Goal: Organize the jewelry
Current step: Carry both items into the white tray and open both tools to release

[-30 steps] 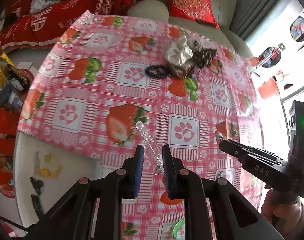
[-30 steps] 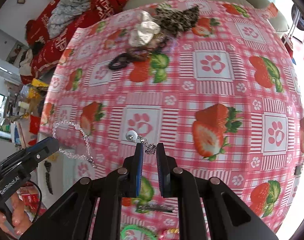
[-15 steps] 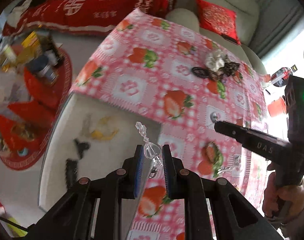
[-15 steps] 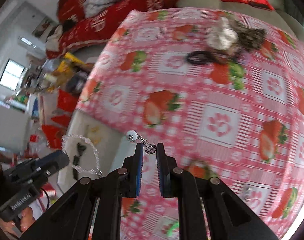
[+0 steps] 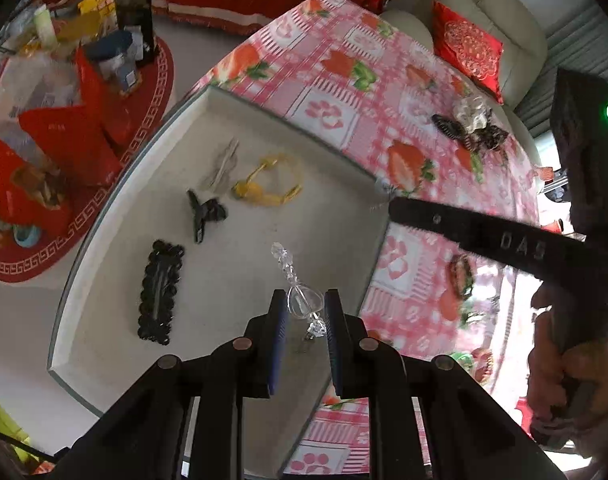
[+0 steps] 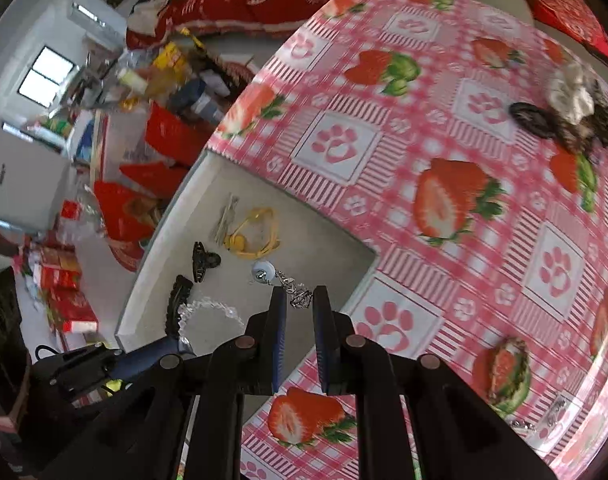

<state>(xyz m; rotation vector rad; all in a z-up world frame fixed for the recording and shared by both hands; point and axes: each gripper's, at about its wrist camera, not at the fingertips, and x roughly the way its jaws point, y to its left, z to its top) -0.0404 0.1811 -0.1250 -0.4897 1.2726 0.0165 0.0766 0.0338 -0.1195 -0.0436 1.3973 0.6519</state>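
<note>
You are now carrying both pieces over the bare grey counter [image 5: 264,264], no longer above the strawberry-print cloth [image 5: 420,128]. Your left claw [image 5: 306,326] is gripping the clear crystal bead bracelet [image 5: 300,300]; your right claw [image 6: 296,312] is pinching the silver chain with white bead [image 6: 282,278], so both are nearing release beside the sorted black clips [image 5: 160,292].

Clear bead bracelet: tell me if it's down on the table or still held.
Held. The left gripper is shut on the clear bead bracelet, which arcs in the air above the bare tabletop.
</note>
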